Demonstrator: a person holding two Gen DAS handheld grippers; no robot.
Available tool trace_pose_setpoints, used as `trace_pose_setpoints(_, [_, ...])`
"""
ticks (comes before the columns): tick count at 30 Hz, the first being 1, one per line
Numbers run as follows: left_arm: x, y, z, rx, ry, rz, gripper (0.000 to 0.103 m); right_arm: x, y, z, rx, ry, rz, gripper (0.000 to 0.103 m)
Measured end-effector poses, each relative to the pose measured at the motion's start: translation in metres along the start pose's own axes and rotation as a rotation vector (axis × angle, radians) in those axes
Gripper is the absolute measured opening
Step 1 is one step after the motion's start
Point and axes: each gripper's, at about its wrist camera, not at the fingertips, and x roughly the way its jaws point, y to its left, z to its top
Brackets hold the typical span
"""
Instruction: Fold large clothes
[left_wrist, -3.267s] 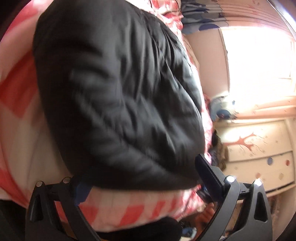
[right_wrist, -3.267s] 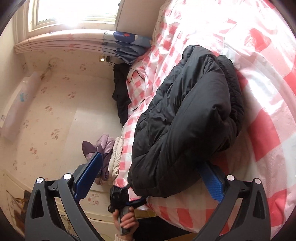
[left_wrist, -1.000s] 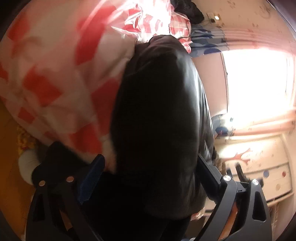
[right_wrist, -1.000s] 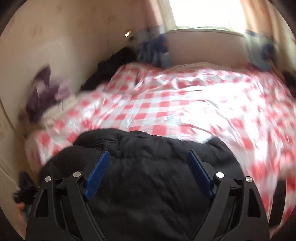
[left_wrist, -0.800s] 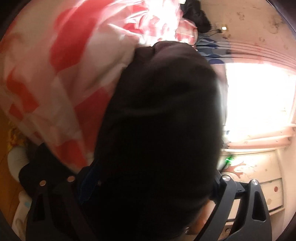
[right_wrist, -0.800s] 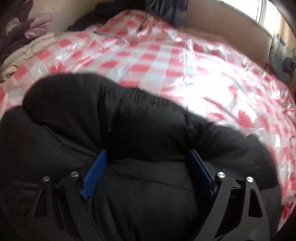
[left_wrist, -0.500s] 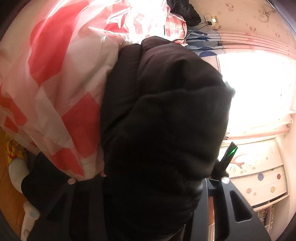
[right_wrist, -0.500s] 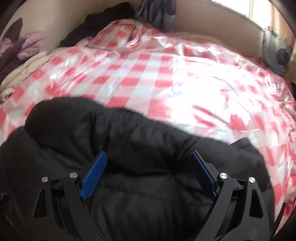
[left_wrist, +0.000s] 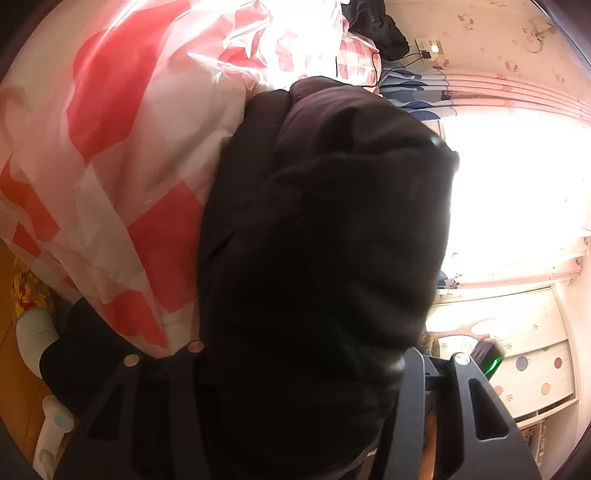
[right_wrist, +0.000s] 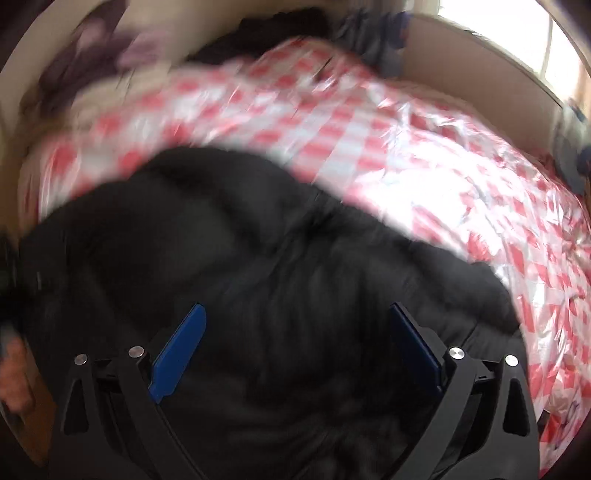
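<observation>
A bulky black puffer jacket (left_wrist: 325, 229) lies folded on a bed with a red-and-white checked cover (left_wrist: 110, 147). In the left wrist view my left gripper (left_wrist: 303, 369) has closed in on a thick fold of the jacket, which bulges up between the fingers and hides the pads. In the right wrist view, which is blurred, the jacket (right_wrist: 258, 258) fills the lower half. My right gripper (right_wrist: 295, 332) is open, its blue pads (right_wrist: 181, 339) wide apart just above the jacket, holding nothing.
The checked bed cover (right_wrist: 406, 147) stretches beyond the jacket toward a bright window (left_wrist: 517, 192). Dark clothes (left_wrist: 373, 22) lie at the far end of the bed. A cupboard with painted dots (left_wrist: 532, 362) stands at the right. The other hand (right_wrist: 14, 373) shows at the lower left.
My left gripper has narrowed from wide open onto a fold of the jacket. My right gripper stays open over the jacket and is moving; its view has blurred.
</observation>
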Motion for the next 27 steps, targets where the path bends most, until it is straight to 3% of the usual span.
trace_pose_setpoints(2, [0.004, -0.004, -0.007, 0.015, -0.008, -0.003, 0.051, 0.03, 0.015, -0.017, -0.048, 0.02, -0.024, 0.096])
trace_pose_setpoints(4, [0.001, -0.01, -0.013, 0.04, -0.022, 0.019, 0.049, 0.036, 0.008, -0.016, -0.006, 0.052, 0.005, 0.096])
trace_pose_setpoints(6, [-0.007, -0.004, -0.017, 0.052, -0.026, 0.026, 0.047, 0.019, 0.003, -0.012, 0.049, 0.042, 0.022, 0.096])
trace_pose_setpoints(10, [-0.013, -0.001, -0.02, 0.061, -0.031, 0.025, 0.046, -0.028, 0.01, -0.033, 0.026, -0.043, -0.013, 0.096])
trace_pose_setpoints(13, [-0.002, -0.008, -0.021, 0.052, -0.043, 0.02, 0.045, 0.009, 0.021, -0.056, -0.032, 0.071, -0.021, 0.096])
trace_pose_setpoints(16, [-0.004, -0.02, -0.031, 0.074, -0.062, 0.041, 0.039, 0.004, 0.013, -0.051, 0.022, 0.084, 0.01, 0.096])
trace_pose_setpoints(20, [-0.01, -0.024, -0.036, 0.096, -0.067, 0.052, 0.036, -0.026, 0.014, -0.046, 0.016, -0.036, -0.024, 0.096])
trace_pose_setpoints(23, [-0.011, -0.029, -0.042, 0.109, -0.075, 0.057, 0.034, 0.01, 0.032, -0.059, -0.068, 0.052, -0.054, 0.096])
trace_pose_setpoints(26, [-0.015, -0.045, -0.052, 0.186, -0.1, 0.097, 0.031, 0.003, 0.029, -0.056, -0.049, 0.063, -0.043, 0.096])
trace_pose_setpoints(27, [-0.017, -0.05, -0.054, 0.212, -0.107, 0.105, 0.031, -0.01, 0.025, -0.051, -0.025, 0.015, -0.033, 0.096])
